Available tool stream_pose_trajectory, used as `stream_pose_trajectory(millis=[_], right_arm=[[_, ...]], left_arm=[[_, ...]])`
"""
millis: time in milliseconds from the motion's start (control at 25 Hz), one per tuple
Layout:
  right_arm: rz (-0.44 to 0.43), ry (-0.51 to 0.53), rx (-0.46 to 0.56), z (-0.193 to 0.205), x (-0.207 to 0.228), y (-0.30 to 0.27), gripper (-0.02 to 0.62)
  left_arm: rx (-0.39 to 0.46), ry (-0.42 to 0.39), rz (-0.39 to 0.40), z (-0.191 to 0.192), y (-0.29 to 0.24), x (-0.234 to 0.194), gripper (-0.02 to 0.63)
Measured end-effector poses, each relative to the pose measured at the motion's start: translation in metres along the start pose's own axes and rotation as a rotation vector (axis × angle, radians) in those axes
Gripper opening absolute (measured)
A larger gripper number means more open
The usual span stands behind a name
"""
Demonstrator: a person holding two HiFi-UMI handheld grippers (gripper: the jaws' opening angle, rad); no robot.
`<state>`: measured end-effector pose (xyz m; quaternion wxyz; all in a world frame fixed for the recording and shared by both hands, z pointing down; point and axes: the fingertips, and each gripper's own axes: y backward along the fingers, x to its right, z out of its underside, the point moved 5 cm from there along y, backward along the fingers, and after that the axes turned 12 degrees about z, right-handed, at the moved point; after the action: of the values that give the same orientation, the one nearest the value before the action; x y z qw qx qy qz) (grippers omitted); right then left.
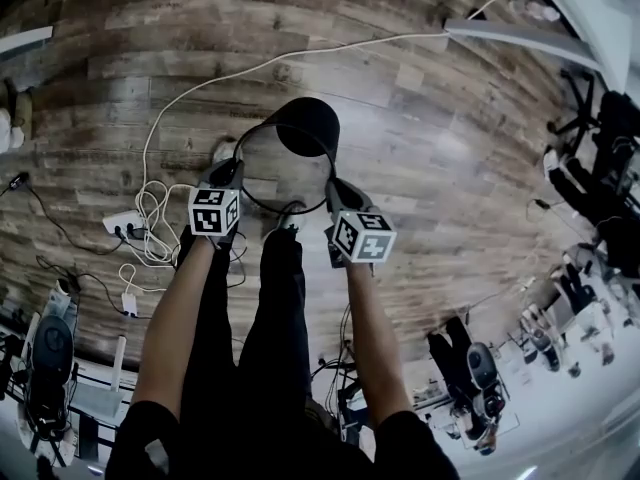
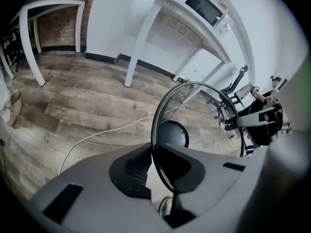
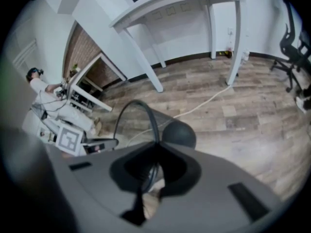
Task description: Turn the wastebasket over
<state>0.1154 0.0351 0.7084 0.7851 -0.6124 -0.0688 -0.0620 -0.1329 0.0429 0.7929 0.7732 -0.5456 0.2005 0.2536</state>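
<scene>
Both grippers are working the black mesh wastebasket (image 1: 305, 128) over the wood-plank floor (image 1: 450, 148). The left gripper (image 1: 232, 166) is clamping the left side of the round rim, and the right gripper (image 1: 335, 186) is clamping the opposite side, so the basket is hanging between them just ahead of the person's dark trouser legs (image 1: 270, 318). Its open mouth is facing up toward the head camera, and its solid base is pointing away and down toward the planks; whether that base is touching the floor I cannot tell.

In the left gripper view the wire rim (image 2: 155, 125) is running straight into the slot of the left gripper (image 2: 154, 171), whose jaws are pinching it. The right gripper view is showing the same thing: the rim (image 3: 146, 113) is sitting in the right gripper (image 3: 154, 171), clenched tight.

A white cable (image 1: 300, 53) is snaking across the floor to a power strip (image 1: 125, 225) at the left.
</scene>
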Motion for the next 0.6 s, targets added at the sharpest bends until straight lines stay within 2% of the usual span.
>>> stream_pose_trajectory(millis=[400, 600], right_arm=[[-0.006, -0.197, -0.039, 0.024, 0.018, -0.058, 0.048], [0.013, -0.219, -0.054, 0.027, 0.018, -0.094, 0.048]], left_arm=[[-0.023, -0.096, -0.029, -0.024, -0.002, -0.008, 0.064], [-0.063, -0.129, -0.048, -0.029, -0.016, -0.026, 0.064]])
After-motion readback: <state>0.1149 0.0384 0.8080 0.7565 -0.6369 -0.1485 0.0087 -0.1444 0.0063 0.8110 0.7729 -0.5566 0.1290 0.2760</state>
